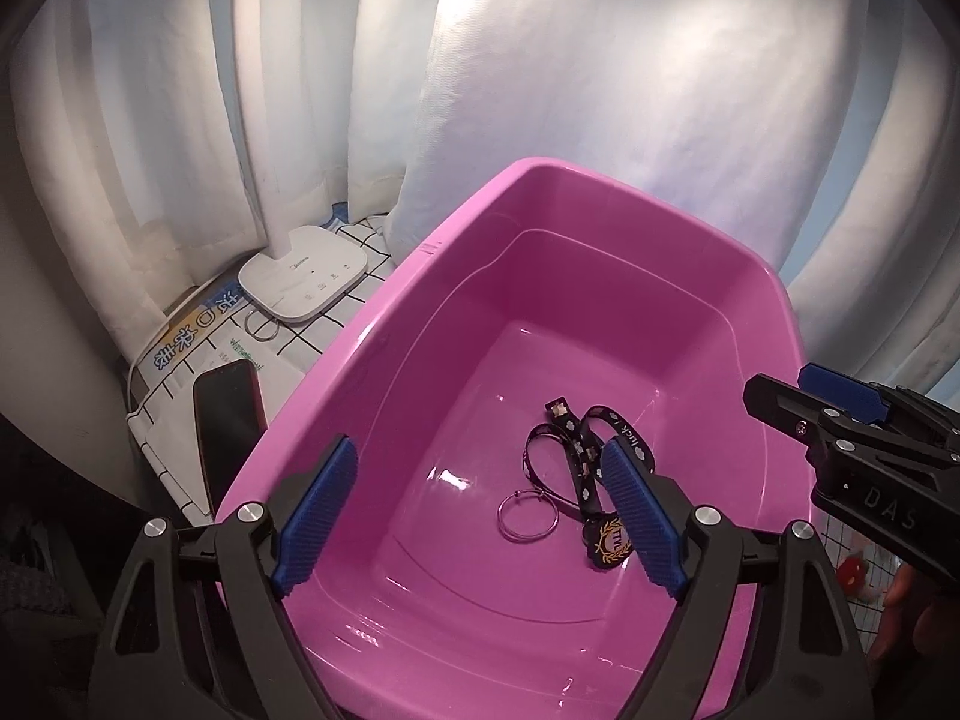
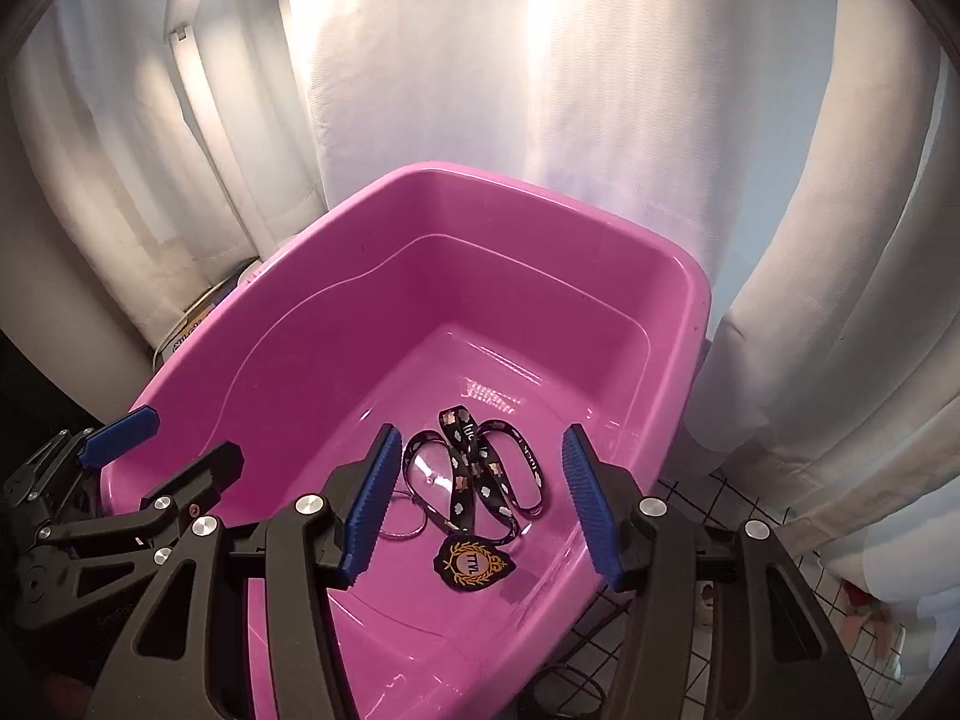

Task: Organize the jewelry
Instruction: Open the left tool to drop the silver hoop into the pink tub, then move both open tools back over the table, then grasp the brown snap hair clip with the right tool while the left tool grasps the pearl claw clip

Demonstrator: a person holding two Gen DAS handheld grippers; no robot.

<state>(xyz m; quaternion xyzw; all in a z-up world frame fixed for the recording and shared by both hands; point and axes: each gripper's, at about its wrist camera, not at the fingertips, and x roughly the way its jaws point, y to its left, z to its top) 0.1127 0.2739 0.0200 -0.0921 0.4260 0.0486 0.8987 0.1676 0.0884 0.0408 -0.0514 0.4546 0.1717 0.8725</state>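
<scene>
A pink plastic tub (image 1: pixel 360 336) (image 2: pixel 240 312) fills both views. On its floor lie a black patterned lanyard (image 1: pixel 576 450) (image 2: pixel 480 468) with a round gold-and-black badge (image 1: pixel 612 540) (image 2: pixel 474 564), and beside it a thin silver ring bangle (image 1: pixel 528 516) (image 2: pixel 408 516). My left gripper (image 1: pixel 480 516) (image 2: pixel 174 456) hangs open over the tub's near left side, nothing between its blue pads. My right gripper (image 2: pixel 480 507) (image 1: pixel 798 402) is open above the lanyard from the right rim, its pads apart and touching nothing.
A white lamp base (image 1: pixel 303 279) stands left of the tub on a checked cloth, with a second silver ring (image 1: pixel 261 324) and a dark phone (image 1: pixel 231 420) near it. White curtains (image 2: pixel 600 90) close in behind. Checked cloth (image 2: pixel 690 660) shows at the right.
</scene>
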